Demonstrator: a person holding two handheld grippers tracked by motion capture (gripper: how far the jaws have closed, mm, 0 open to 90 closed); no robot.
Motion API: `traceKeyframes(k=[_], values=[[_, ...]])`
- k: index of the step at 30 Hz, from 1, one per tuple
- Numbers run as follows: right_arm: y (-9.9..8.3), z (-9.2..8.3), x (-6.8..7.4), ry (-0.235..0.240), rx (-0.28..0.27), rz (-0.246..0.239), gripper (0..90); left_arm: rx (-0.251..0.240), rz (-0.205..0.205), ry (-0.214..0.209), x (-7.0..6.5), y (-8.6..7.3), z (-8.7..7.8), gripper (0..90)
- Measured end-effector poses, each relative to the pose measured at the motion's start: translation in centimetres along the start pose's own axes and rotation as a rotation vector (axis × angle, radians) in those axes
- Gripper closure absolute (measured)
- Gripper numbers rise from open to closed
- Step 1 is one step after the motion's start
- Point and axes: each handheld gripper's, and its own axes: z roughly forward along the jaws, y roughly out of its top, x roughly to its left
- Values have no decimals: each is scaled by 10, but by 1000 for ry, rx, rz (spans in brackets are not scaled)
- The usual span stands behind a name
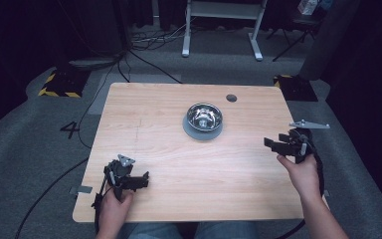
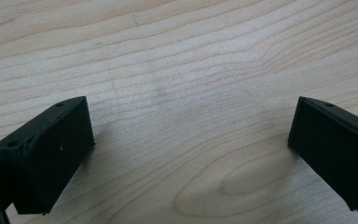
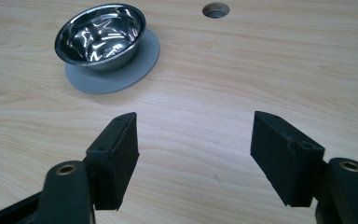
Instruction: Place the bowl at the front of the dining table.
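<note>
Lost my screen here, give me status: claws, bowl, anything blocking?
Left claw open, empty, low over table. Right claw open, empty, facing shiny steel bowl on round grey mat. Bare wooden tabletop between, nothing blocking.

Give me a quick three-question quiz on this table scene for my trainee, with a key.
1. True or false: the steel bowl sits on a grey round mat.
2. Which gripper is nearer the bowl's side of the table: A) left gripper B) right gripper?
3. What lies between the right gripper's pads in the right gripper view?

Key:
1. True; the mat's rim shows all round the bowl.
2. B; it sits at the table's right edge, pointing inward, while the left gripper is near the front edge.
3. Nothing but bare wood; both grippers are open and hold nothing.
</note>
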Motion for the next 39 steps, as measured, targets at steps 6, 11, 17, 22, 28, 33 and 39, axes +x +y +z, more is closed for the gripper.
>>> traceKeyframes(k=[6, 11, 17, 22, 28, 33, 39], values=[[-20, -1, -9, 1, 10, 24, 310, 0, 0, 1, 0, 0, 0, 2], [-36, 4, -16, 23, 41, 22, 297, 0, -1, 1, 0, 0, 0, 2], [-54, 12, -20, 24, 108, 20, 295, 0, -1, 1, 0, 0, 0, 2], [-67, 23, -19, 24, 175, 11, 301, 0, -1, 1, 0, 0, 0, 2], [-82, 32, -16, 31, 179, -17, 304, 0, -1, 1, 0, 0, 0, 2], [-90, 37, -12, 32, 179, -35, 304, 0, -1, 1, 0, 0, 0, 2], [-100, 40, -9, 34, 142, -52, 305, 0, 0, 1, 0, 0, 0, 2]])
